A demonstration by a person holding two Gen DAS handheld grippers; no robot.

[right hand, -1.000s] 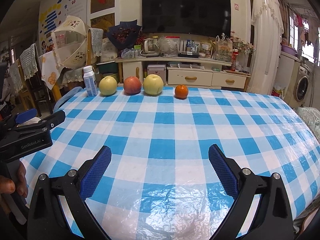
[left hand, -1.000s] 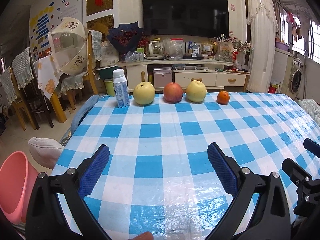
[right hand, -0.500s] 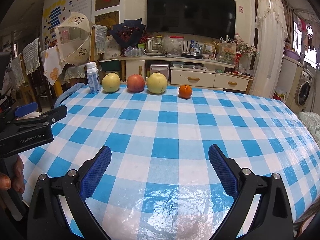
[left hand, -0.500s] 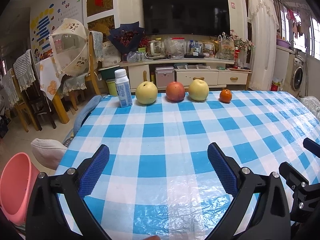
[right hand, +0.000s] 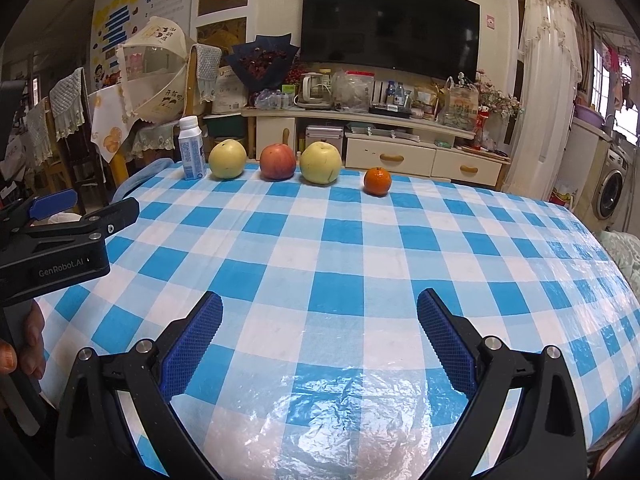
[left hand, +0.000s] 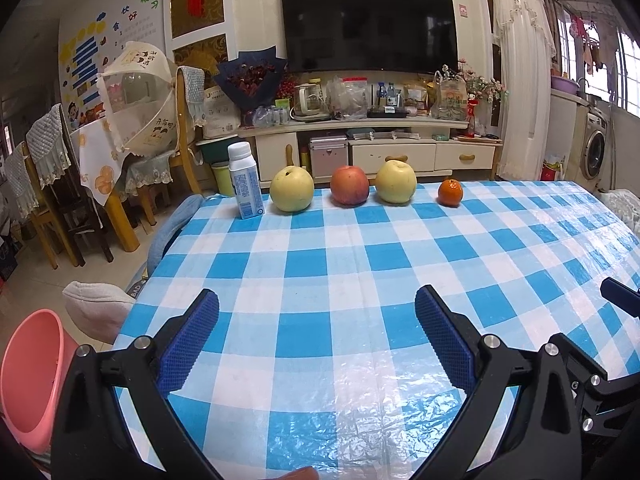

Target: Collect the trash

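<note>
left wrist view: the left gripper (left hand: 316,320) hangs wide open and empty over the blue checked plastic tablecloth (left hand: 360,256); the small white milk bottle (left hand: 244,180) stands upright far ahead, left of the fruit row. the right gripper (right hand: 320,322) gapes empty too.

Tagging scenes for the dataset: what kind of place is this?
Most likely a home living and dining room: a wall TV above a cluttered TV cabinet, a table with a checked cloth, and a washing machine at the side.

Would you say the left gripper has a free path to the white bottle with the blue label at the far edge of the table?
Probably yes: the left gripper is open, and only bare checked tablecloth lies between it and the white bottle with the blue label, which stands apart from the yellow pear.
</note>
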